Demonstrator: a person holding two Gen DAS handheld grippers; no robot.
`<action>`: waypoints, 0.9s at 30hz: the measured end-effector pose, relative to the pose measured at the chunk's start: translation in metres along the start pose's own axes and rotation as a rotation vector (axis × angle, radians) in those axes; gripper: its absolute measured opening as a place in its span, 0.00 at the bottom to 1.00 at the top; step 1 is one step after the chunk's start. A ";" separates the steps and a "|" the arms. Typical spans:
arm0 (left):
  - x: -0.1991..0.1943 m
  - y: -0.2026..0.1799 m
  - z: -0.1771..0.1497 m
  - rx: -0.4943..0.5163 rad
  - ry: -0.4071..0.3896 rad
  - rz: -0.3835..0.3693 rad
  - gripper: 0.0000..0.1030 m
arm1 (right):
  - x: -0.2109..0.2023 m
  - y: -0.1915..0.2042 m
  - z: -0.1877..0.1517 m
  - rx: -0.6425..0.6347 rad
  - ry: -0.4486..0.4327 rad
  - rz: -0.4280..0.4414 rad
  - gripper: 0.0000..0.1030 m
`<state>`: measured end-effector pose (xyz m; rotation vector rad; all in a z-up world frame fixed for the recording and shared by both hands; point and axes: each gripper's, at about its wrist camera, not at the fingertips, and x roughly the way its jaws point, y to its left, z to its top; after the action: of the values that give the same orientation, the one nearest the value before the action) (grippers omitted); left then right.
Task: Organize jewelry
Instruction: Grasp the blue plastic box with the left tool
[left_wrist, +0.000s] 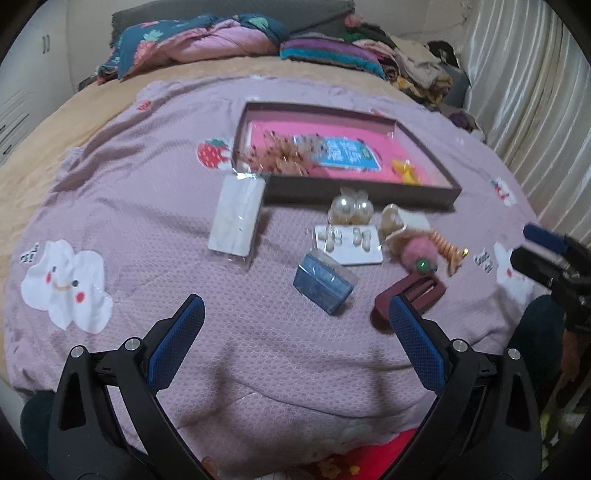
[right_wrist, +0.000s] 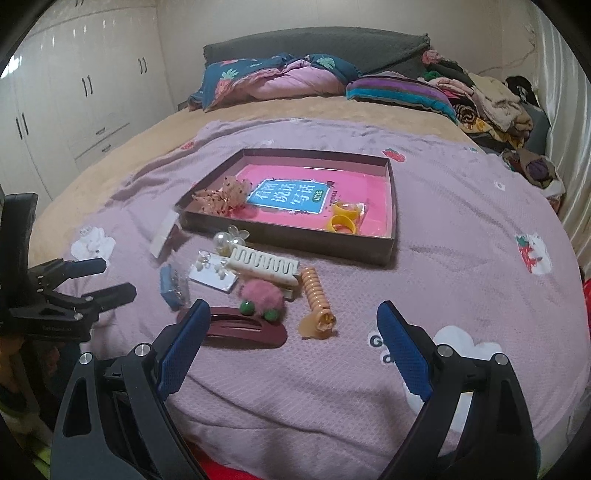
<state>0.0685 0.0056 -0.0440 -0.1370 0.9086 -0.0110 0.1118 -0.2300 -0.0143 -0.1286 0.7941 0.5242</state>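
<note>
A shallow dark box (left_wrist: 354, 194) (right_wrist: 295, 242) with a pink lining lies on the lilac bedspread, holding a speckled bow (right_wrist: 221, 197) and yellow rings (right_wrist: 345, 218). In front of it lie a pearl ornament (left_wrist: 349, 208), an earring card (left_wrist: 347, 242) (right_wrist: 214, 275), a blue packet (left_wrist: 323, 282) (right_wrist: 170, 284), a cream comb clip (right_wrist: 264, 267), a pink pompom tie (left_wrist: 421, 253) (right_wrist: 260, 293), a spiral clip (right_wrist: 317, 304), a maroon hair clip (left_wrist: 413, 295) (right_wrist: 243, 328) and a white packet (left_wrist: 238, 218). My left gripper (left_wrist: 295, 317) (right_wrist: 99, 277) and right gripper (right_wrist: 291, 325) (left_wrist: 532, 243) are open and hold nothing.
Folded quilts (right_wrist: 277, 79) and a pile of clothes (right_wrist: 491, 103) lie at the head of the bed. White wardrobes (right_wrist: 74, 92) stand on the left and a curtain (left_wrist: 535, 92) hangs on the right. The bedspread (right_wrist: 461, 229) is bare to the right of the box.
</note>
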 end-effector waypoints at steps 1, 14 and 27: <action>0.006 0.000 -0.001 0.003 0.014 0.004 0.91 | 0.004 0.000 0.000 -0.006 0.009 0.000 0.88; 0.055 -0.006 0.008 0.016 0.094 -0.069 0.74 | 0.049 -0.007 0.008 -0.028 0.099 0.034 0.88; 0.064 0.004 0.015 -0.025 0.118 -0.137 0.39 | 0.103 0.021 0.030 -0.171 0.168 0.047 0.87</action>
<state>0.1200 0.0065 -0.0855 -0.2229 1.0155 -0.1360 0.1809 -0.1619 -0.0647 -0.3157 0.9176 0.6319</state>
